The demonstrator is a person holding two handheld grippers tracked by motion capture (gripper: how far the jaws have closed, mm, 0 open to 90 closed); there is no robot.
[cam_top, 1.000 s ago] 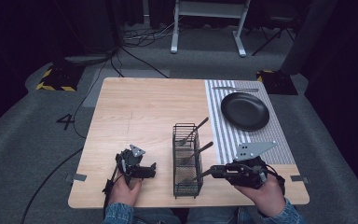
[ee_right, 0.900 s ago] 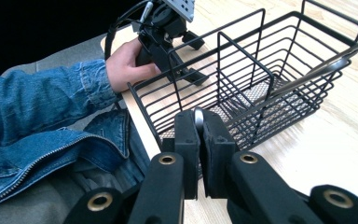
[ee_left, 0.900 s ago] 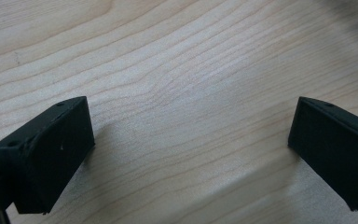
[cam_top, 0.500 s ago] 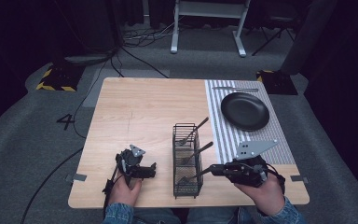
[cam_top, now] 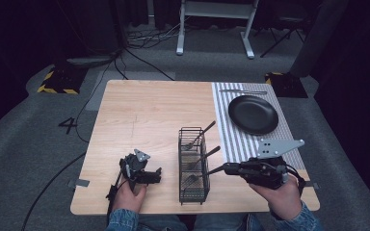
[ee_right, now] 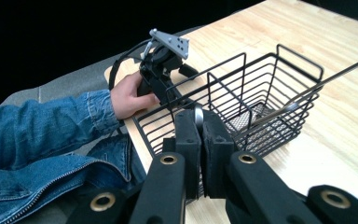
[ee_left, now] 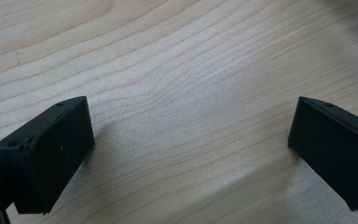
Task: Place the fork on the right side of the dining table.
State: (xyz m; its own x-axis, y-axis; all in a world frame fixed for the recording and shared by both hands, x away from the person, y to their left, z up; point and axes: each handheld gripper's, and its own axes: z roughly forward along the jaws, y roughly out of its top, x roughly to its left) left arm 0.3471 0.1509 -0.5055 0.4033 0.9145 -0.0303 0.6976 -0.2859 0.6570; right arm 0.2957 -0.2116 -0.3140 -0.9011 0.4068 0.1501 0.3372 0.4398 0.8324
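A black wire basket (cam_top: 193, 166) stands on the wooden table (cam_top: 144, 115) near its front edge, and its wires (ee_right: 261, 79) are close in the right gripper view. Two forks (cam_top: 198, 136) lean in its far compartments. A third fork (cam_top: 211, 172) slants into the near compartment, and my right gripper (cam_top: 227, 168) is shut on its handle end. In the right gripper view the jaws (ee_right: 200, 123) pinch that silvery handle (ee_right: 198, 113). My left gripper (cam_top: 155, 176) rests on the table left of the basket, open, with bare wood between its jaws (ee_left: 191, 135).
A black plate (cam_top: 253, 114) lies on a striped mat (cam_top: 236, 142) at the table's right, with a utensil (cam_top: 243, 91) at the mat's far edge. A denim sleeve (ee_right: 37, 135) and a hand hold the left gripper (ee_right: 161, 63) beyond the basket.
My right gripper has shifted slightly to the right with the fork in it. The left gripper has stayed where it was.
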